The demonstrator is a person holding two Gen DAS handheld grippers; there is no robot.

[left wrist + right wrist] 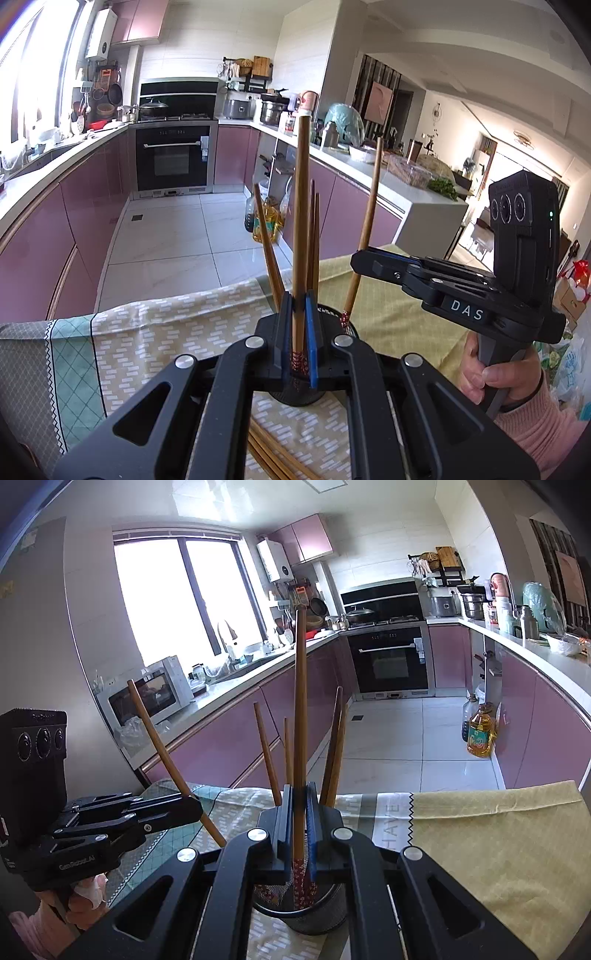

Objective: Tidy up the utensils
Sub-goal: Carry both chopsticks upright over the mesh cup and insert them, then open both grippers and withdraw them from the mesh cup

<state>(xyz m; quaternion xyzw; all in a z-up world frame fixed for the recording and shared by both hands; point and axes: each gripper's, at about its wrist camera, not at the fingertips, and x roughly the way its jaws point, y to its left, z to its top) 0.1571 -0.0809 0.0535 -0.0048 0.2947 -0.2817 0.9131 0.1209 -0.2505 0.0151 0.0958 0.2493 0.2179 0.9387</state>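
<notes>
A black mesh holder [317, 915] stands on the patterned tablecloth and holds several brown chopsticks [334, 746]. My left gripper [299, 332] is shut on an upright chopstick [302, 221] beside the holder [332, 314]. My right gripper [299, 830] is shut on another upright chopstick [300, 720], its patterned end down in the holder. The right gripper also shows in the left wrist view [360, 258], gripping its chopstick [365, 221]. The left gripper shows in the right wrist view [195, 806], with its chopstick [162, 746] tilted.
More chopsticks [273, 458] lie on the tablecloth [166, 332] under my left gripper. The table edge [480, 788] faces a tiled kitchen floor. Pink cabinets, an oven [171, 158] and oil bottles [480, 734] stand beyond.
</notes>
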